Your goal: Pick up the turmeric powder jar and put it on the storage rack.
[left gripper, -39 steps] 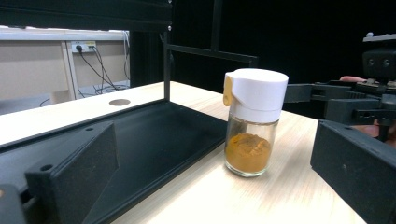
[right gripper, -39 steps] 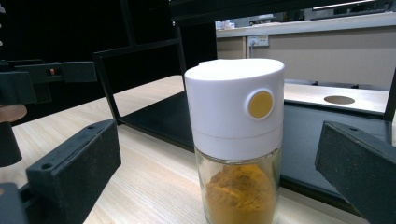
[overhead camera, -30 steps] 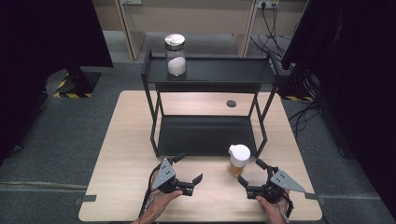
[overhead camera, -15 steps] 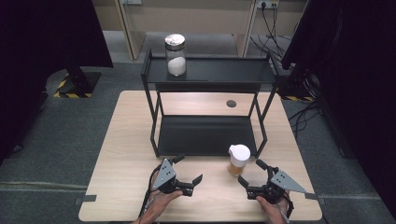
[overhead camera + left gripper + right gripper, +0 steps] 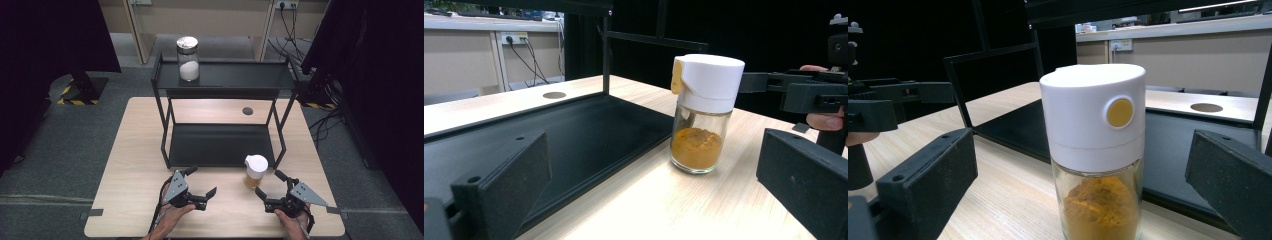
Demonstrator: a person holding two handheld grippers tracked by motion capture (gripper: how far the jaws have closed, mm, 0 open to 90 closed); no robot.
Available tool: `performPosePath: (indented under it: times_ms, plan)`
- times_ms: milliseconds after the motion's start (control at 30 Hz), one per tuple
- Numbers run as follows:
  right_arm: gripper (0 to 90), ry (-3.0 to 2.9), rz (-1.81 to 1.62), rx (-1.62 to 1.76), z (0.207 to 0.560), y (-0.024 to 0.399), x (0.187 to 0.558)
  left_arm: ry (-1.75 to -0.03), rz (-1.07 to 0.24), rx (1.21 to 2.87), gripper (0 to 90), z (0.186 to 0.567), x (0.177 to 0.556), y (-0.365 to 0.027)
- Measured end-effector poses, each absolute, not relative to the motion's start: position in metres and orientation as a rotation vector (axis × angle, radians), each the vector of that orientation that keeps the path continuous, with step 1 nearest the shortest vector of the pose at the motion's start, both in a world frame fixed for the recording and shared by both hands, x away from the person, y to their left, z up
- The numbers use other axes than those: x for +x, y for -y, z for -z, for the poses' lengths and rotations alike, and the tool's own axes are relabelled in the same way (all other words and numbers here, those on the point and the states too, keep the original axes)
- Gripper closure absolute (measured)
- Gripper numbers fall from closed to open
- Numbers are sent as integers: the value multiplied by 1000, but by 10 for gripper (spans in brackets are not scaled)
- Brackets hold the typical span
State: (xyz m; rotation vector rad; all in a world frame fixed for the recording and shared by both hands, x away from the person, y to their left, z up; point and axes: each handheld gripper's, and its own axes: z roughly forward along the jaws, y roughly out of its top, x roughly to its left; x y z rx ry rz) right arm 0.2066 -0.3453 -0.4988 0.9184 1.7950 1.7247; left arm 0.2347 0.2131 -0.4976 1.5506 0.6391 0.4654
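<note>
I see a pale wooden table [image 5: 135,150] on grey floor. On it stands a black two-tier metal rack [image 5: 220,145]. On the rack's top shelf, toward the left, a glass jar [image 5: 188,59] with a metal lid holds white powder. Just in front of the rack's lower shelf, a white-capped spice jar [image 5: 255,171] of orange powder stands upright on the table. A round hole [image 5: 247,111] marks the tabletop behind the rack.

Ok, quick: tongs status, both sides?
Left tongs: open, empty.
Right tongs: open, empty, facing the white-capped glass jar of orange powder.
</note>
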Motion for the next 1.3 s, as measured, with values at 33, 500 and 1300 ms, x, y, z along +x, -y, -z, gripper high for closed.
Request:
performPosePath:
  times_ms: [33,500,1300]
  plan:
    - [5,-1793,-1721,919,498,345,206,-638,-466,1550,4,498,234,-213]
    - [5,-1803,-1684,910,496,339,216,-650,-455,1549,4,499,234,-215]
    - [61,-1893,-1598,868,493,324,249,-648,-445,1548,4,501,234,-215]
